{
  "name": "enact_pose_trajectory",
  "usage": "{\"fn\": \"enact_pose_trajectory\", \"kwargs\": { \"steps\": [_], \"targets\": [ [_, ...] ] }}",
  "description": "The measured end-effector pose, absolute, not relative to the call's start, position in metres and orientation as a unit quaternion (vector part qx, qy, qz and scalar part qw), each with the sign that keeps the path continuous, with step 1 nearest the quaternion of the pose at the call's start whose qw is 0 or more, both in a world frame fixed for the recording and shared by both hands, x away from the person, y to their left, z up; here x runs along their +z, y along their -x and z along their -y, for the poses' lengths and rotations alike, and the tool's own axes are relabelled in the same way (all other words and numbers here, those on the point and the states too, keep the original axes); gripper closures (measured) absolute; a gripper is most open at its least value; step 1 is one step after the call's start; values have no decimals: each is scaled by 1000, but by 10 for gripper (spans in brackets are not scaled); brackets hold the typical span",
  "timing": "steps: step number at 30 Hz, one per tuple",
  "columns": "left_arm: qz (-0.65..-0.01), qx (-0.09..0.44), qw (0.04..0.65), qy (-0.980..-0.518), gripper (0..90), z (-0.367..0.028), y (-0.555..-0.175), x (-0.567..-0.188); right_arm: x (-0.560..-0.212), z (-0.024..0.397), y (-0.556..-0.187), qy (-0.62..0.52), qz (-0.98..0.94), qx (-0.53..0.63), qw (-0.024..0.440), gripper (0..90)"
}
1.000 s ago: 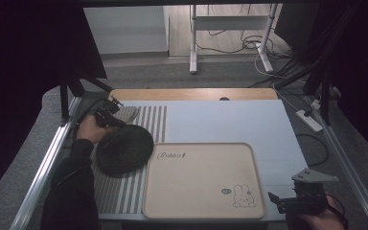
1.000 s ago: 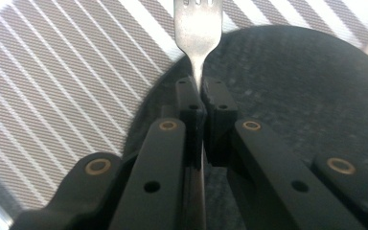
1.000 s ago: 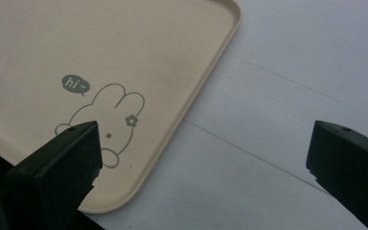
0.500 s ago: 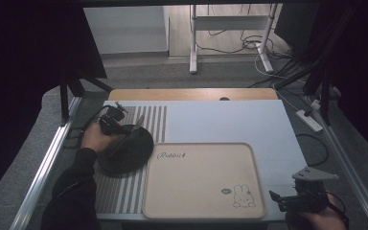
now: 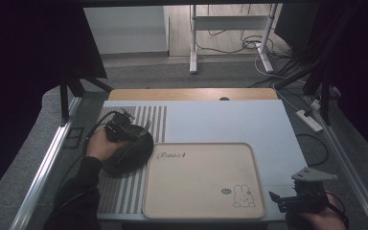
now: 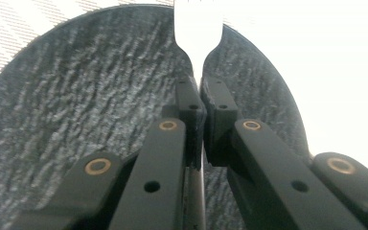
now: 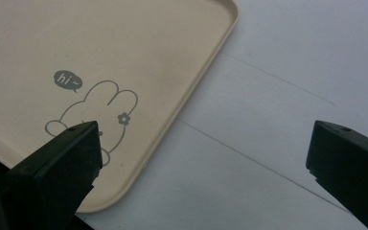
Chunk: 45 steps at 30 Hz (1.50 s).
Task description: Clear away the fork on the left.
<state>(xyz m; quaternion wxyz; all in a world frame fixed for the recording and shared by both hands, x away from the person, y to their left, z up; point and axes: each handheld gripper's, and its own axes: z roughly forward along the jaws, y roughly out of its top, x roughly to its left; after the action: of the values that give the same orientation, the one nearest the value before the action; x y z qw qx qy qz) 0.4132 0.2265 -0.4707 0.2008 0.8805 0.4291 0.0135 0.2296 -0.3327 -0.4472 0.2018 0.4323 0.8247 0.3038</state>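
At the left of the frame, the left gripper (image 5: 133, 132) hangs over the dark plate (image 5: 127, 151), fingers clamped on a fork (image 6: 197, 33), its tines cut off. Lower right, the right gripper (image 5: 280, 199) rests with fingers apart beside the beige tray (image 5: 201, 211).

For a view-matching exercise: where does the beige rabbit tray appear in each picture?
High view: the beige rectangular plastic tray lies centre-bottom, right of the black round plate.
Left gripper view: no tray; plate and fork.
Right gripper view: upper left.
Shared landmark: its rabbit drawing.
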Motion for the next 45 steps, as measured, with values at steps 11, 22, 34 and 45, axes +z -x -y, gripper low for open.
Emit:
{"fn": "enact_pose_trajectory", "kwargs": {
  "steps": [11, 22, 34, 45],
  "targets": [
    [-413, 4, 209, -886, 867, -208, -390, -464, -447, 331, -229, -427, -828, 301, 205, 0],
    [-410, 4, 209, -888, 867, -190, -368, -452, -448, 329, -228, -421, -832, 296, 207, 0],
    [-409, -16, 206, -889, 866, -157, -347, -455, -448, 328, -228, -417, -834, 295, 209, 0],
    [-399, -29, 196, -895, 866, -122, -334, -459, -448, 328, -228, -414, -836, 294, 208, 0]
  ]
}}
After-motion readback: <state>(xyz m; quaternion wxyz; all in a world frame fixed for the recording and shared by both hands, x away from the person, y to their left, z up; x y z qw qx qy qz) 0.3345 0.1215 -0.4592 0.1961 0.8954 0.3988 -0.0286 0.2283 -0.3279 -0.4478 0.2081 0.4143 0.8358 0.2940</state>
